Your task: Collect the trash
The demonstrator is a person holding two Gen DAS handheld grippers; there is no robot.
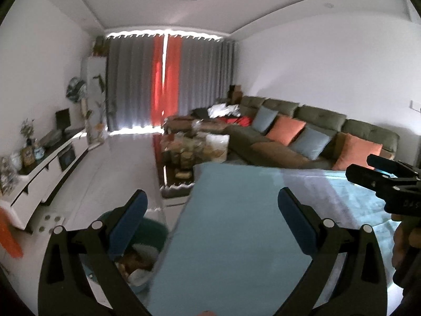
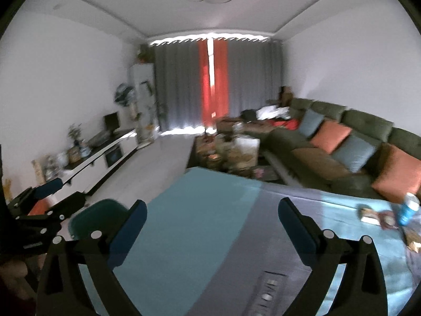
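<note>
My left gripper (image 1: pixel 211 205) stands open over the near end of a table with a light blue cloth (image 1: pixel 231 210), nothing between its fingers. Below its left finger a dark green bin (image 1: pixel 147 239) sits on the floor with crumpled wrappers and paper inside. My right gripper (image 2: pixel 211 210) is open and empty above the same cloth (image 2: pixel 200 210). In the right wrist view, snack wrappers (image 2: pixel 373 214) and a blue-labelled plastic bottle (image 2: pixel 409 208) lie at the table's right end. The green bin (image 2: pixel 97 217) shows at the table's left edge. Each gripper appears at the other view's edge.
A green sofa (image 1: pixel 302 131) with orange and blue cushions runs along the right wall. A cluttered low table (image 1: pixel 189 152) stands beyond the blue table. A white TV cabinet (image 1: pixel 52 168) lines the left wall, with bare floor between. Grey and red curtains (image 1: pixel 163 84) close the far end.
</note>
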